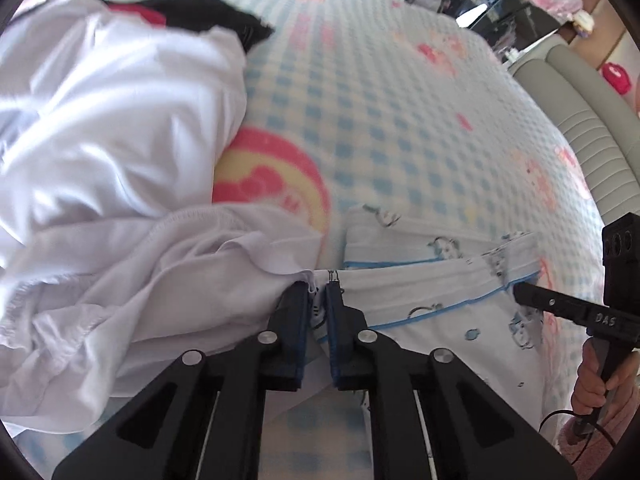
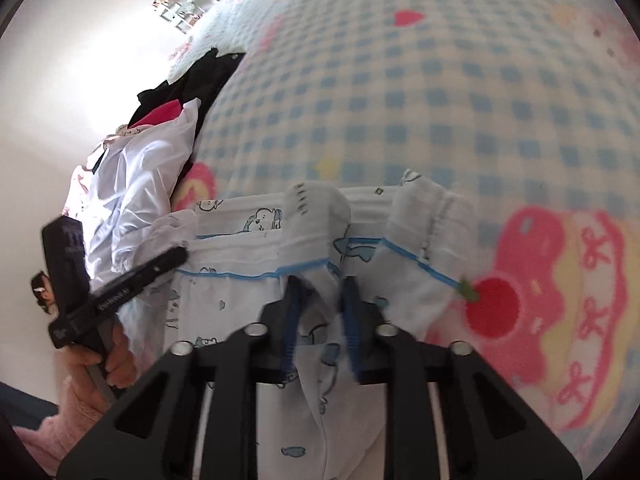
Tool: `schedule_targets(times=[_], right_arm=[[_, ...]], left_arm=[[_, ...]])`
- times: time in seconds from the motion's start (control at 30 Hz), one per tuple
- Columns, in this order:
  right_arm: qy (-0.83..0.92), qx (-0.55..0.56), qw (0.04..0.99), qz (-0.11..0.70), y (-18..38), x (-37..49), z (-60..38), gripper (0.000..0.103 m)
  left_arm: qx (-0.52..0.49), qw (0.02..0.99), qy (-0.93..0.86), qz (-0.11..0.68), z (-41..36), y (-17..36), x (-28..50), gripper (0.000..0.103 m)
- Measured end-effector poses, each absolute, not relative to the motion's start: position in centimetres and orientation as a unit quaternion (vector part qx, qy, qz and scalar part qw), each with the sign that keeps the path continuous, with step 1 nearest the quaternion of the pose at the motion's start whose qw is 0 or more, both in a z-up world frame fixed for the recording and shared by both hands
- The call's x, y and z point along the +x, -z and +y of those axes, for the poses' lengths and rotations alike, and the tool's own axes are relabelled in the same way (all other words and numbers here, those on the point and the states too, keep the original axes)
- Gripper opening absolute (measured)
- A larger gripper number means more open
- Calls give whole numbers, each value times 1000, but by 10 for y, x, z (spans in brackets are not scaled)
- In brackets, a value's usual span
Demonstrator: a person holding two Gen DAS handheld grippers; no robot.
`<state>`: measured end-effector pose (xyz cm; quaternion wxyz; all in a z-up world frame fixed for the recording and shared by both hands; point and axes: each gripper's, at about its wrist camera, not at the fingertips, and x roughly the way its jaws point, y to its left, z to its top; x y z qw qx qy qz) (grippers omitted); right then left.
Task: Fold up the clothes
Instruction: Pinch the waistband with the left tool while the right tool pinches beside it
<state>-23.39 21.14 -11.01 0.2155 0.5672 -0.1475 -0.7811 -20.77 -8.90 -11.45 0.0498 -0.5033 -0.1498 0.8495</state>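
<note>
The bed (image 1: 400, 120) wears a fuzzy, nubbly checked blanket, the printed garment (image 1: 420, 300) and the white clothes (image 1: 100, 120) are thin, smooth, softly creased cloth, and the left gripper (image 1: 318, 292) is matt black plastic with shiny metal rivets and blue-edged pads.

Two wrist fisheye views, close over a bed.
Each looks forward along its own fingers at the printed white garment (image 1: 420, 300) (image 2: 248, 292) (shared), on the checked blanket (image 1: 380, 120) (image 2: 440, 100).

The garment (image 2: 248, 300) was white with small blue cartoon prints and blue piping. The blanket (image 2: 440, 92) was blue-and-cream checked with pink motifs. Nearby clothes (image 1: 112, 112) were white, black and red.
</note>
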Motion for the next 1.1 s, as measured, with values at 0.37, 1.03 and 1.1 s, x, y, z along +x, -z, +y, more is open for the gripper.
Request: schedule_targets(times=[0.37, 1.03, 1.1], right_arm=[[837, 525, 116, -104, 80, -227, 253, 3], [809, 552, 171, -109, 101, -244, 232, 8], [816, 541, 165, -117, 96, -239, 240, 6]], left_arm=[[-484, 98, -859, -133, -72, 79, -227, 6], [-514, 113, -841, -128, -73, 109, -227, 8], [-504, 117, -846, -130, -74, 103, -228, 8]])
